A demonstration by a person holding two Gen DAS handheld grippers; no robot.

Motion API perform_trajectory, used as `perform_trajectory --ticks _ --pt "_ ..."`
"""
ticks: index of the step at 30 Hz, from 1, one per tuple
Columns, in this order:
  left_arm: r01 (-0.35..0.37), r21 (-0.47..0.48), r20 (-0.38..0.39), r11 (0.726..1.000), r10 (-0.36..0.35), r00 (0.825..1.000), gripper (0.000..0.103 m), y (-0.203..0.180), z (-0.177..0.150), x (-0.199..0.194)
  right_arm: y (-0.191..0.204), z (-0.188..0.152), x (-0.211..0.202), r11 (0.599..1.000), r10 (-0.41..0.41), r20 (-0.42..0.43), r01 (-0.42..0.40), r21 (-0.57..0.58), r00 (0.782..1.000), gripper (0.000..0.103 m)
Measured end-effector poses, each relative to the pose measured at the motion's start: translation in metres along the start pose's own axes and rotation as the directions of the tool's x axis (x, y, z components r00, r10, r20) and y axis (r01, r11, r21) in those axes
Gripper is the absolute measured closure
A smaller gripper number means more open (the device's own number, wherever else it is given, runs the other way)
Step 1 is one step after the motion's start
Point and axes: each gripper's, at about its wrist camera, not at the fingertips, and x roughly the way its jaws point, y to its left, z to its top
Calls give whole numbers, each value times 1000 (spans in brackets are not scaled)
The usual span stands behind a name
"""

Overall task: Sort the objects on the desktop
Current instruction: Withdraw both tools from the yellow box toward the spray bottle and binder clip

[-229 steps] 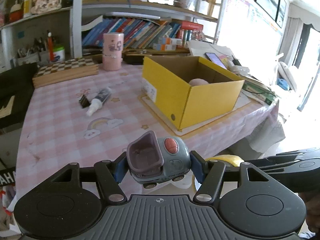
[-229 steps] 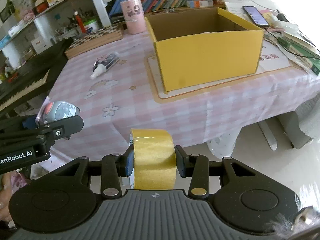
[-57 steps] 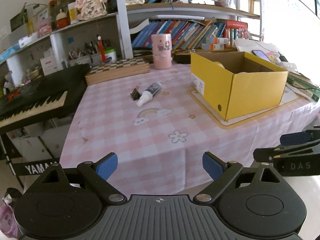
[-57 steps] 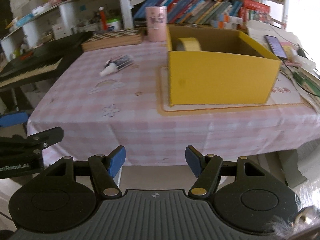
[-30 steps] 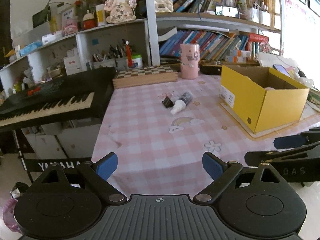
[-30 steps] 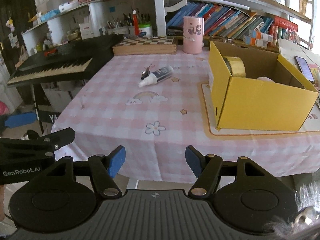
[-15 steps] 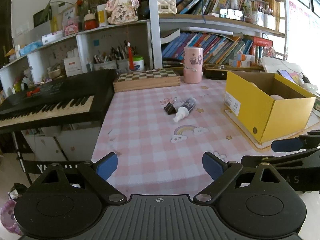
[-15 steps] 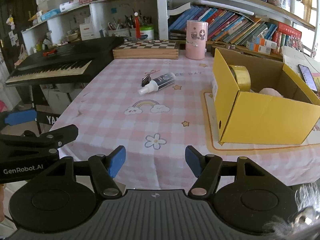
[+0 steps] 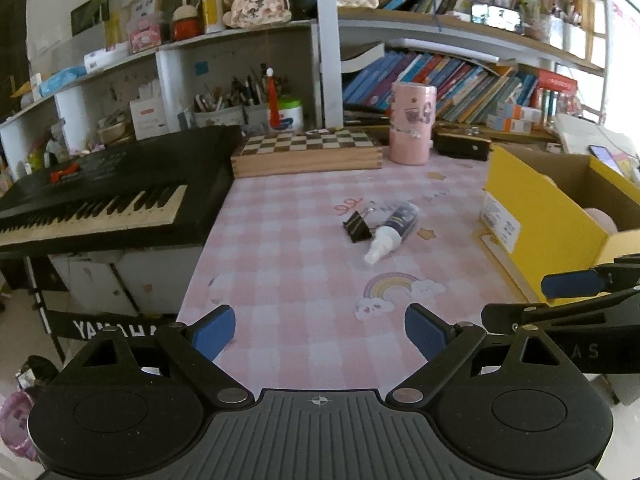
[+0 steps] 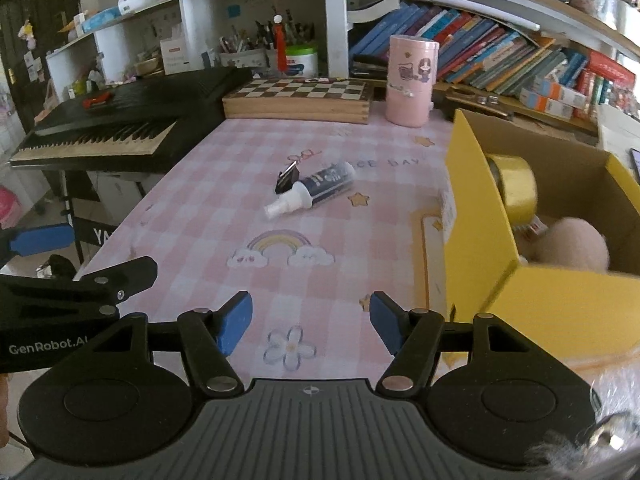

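both grippers empty over table (image 9: 280,240)

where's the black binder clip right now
The black binder clip lies on the pink checked tablecloth mid-table, touching the left side of the fallen spray bottle, between the keyboard and the yellow box in both wrist views.

We see yellow box (image 9: 548,216) cut by right edge; its interior mostly hidden behind wall. Tape roll (image 10: 514,188) half hidden behind box wall. Spray bottle (image 10: 316,188) label too blurred to read.
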Motion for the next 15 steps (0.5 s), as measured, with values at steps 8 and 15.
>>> perform_trajectory --ticks 8,15 --pt "-50 -25 -16 998 49 999 9 -1 20 25 -14 29 31 999 48 -16 -48 -22 999 40" --pt "-90 -46 -17 995 90 996 9 -1 36 42 -26 52 59 998 69 -42 -69 5 997 39"
